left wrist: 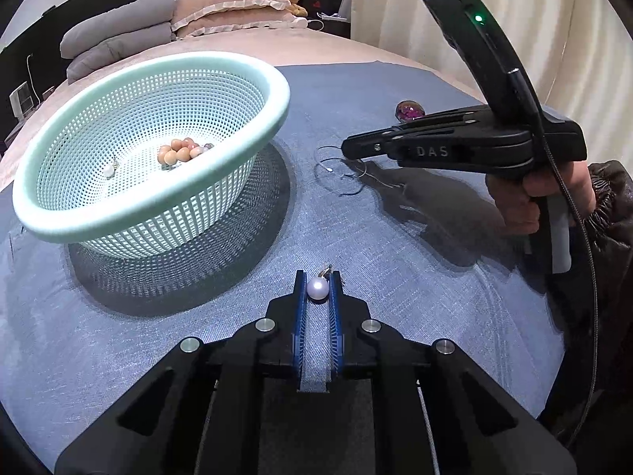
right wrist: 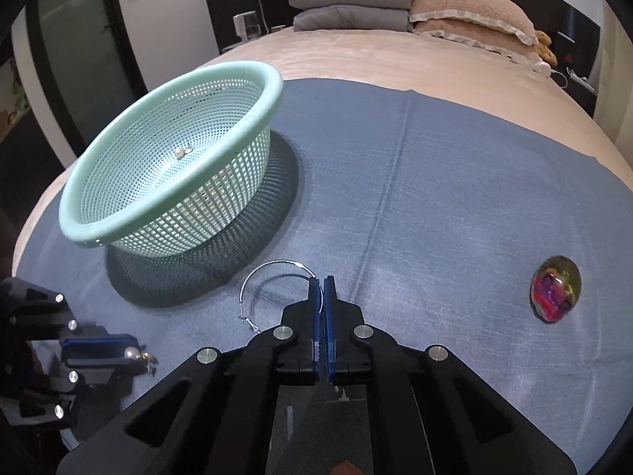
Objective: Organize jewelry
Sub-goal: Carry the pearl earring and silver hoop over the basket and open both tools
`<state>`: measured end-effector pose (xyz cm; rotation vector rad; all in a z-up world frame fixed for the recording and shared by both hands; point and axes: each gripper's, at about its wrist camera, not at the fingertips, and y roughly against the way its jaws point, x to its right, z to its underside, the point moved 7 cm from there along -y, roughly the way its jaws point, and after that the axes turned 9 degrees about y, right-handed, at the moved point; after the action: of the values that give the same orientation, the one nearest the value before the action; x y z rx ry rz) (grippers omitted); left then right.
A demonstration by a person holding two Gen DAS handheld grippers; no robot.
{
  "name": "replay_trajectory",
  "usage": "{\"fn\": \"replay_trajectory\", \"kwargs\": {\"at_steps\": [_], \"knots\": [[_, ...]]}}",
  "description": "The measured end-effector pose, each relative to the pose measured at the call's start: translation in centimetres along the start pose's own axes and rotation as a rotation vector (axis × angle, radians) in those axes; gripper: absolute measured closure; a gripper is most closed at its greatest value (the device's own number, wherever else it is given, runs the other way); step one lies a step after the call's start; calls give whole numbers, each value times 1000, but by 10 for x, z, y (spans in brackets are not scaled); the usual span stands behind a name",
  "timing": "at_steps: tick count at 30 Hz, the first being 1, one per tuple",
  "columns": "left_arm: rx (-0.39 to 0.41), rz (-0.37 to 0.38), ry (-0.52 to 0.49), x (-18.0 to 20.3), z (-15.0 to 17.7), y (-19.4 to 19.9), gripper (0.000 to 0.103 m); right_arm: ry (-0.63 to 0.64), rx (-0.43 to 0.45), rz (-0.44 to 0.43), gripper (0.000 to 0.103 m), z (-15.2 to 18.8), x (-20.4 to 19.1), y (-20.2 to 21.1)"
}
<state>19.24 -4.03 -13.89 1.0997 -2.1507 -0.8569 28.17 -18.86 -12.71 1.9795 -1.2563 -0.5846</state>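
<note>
My left gripper (left wrist: 317, 278) is shut on a white pearl earring (left wrist: 317, 289) just above the blue cloth (left wrist: 395, 277), in front of the mint mesh basket (left wrist: 79, 221). The basket holds a beaded bracelet (left wrist: 180, 151) and another pearl earring (left wrist: 109, 169). My right gripper (right wrist: 321, 279) is shut on a thin silver hoop earring (right wrist: 261, 273), right of the basket (right wrist: 99, 233). In the left wrist view the right gripper (left wrist: 346, 149) holds the hoop (left wrist: 336, 168) low over the cloth. The left gripper (right wrist: 136, 352) with its pearl (right wrist: 129, 352) shows at lower left in the right wrist view.
A multicoloured glass stone (right wrist: 556, 293) lies on the cloth (right wrist: 435, 198) at the right; it also shows in the left wrist view (left wrist: 409, 111). The cloth covers a pink bed (right wrist: 356, 59) with pillows (right wrist: 467, 12) and a folded grey blanket (right wrist: 352, 4) at the head.
</note>
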Motion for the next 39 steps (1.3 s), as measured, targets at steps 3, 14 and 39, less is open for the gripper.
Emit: {"fn": "replay_trajectory", "kwargs": {"at_steps": [3,14,39], "knots": [[1,-9,-4,-1,0,3,91,-7,11,18,101,5,5,15],[95,-60,-3,-11,-13,53,91,83,123,57,101,-16,-23,78],[242,-131,1,-72,-109,91,91,-45,-4,44,44,6,9,41]]}}
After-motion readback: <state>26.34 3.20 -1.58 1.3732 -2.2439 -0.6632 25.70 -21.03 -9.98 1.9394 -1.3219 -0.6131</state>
